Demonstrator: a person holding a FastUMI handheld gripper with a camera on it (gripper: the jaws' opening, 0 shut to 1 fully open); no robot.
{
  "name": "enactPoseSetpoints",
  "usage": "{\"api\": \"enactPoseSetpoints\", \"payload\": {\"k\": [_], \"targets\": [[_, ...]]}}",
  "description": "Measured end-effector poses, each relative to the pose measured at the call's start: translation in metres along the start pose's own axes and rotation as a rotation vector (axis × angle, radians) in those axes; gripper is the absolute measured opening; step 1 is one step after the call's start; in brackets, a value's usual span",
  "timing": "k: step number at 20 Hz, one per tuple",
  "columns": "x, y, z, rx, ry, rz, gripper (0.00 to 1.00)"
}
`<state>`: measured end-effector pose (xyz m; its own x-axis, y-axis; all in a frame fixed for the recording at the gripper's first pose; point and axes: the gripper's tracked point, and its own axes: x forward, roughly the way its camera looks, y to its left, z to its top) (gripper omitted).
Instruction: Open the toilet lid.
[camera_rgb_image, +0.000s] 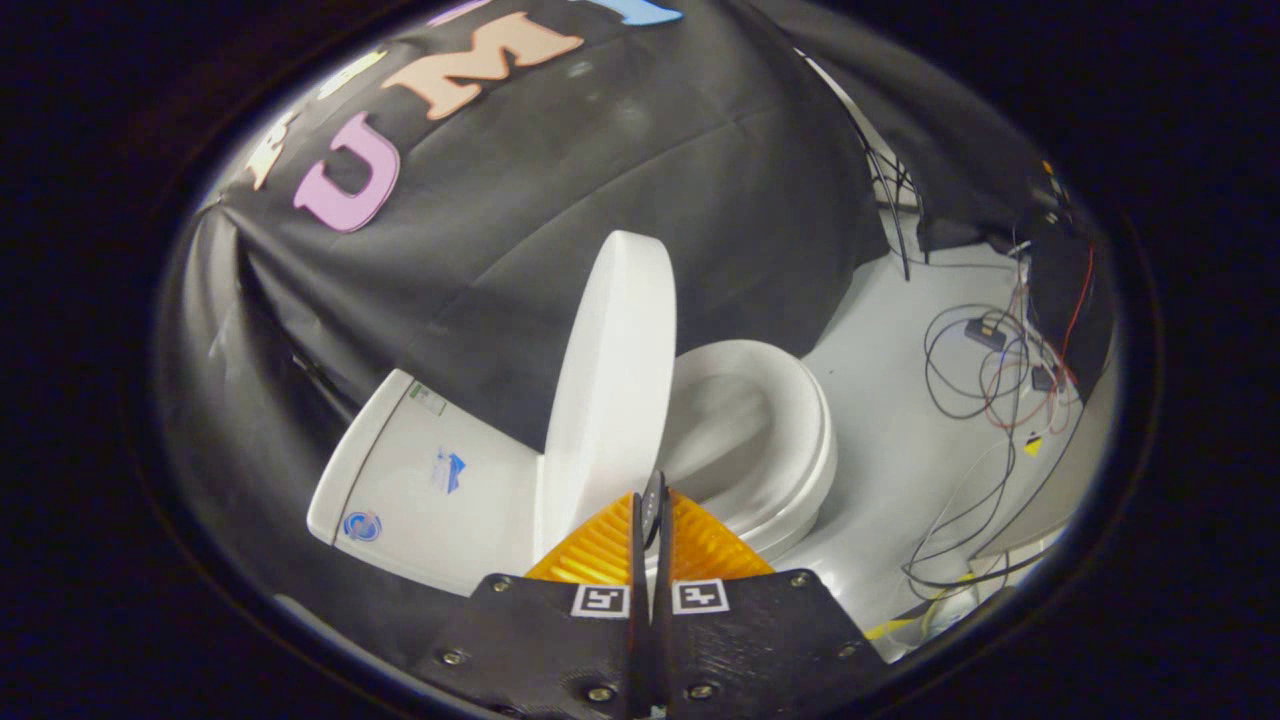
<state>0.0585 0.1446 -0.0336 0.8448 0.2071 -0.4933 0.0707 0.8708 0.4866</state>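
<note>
The toilet lid is seen raised almost upright just ahead of the claw, its edge turned toward the fingers, with the seat and bowl lying open beyond and to the right of it and the tank just to the left. The claw is closed, its fingers drawn together with only a thin slit between them, and nothing appears to be pinched; the tips sit close to the lid's lower edge, though contact cannot be confirmed. The lift is judged to be nearly done. It would be finished well if the lid were nudged gently the last bit toward the tank until it rests there, with the push applied against the lid's flat inner face instead of its thin rim, and kept slow so that the lid is not slammed or allowed to fall back onto the seat. The hinge is hidden behind the fingers, so it cannot be told whether the lid has passed its balance point. The base of the toilet is cut off by the claw body, and the tangle of cables on the floor far to the right is too small to be made out singly.
</note>
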Motion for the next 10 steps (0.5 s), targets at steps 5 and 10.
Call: {"api": "enactPoseSetpoints", "payload": {"k": [5,10], "targets": [[-0.006,0.017,0.006,-0.075,-0.039,-0.012,0.01],[-0.013,0.034,0.009,-0.174,-0.074,-0.031,0.01]]}}
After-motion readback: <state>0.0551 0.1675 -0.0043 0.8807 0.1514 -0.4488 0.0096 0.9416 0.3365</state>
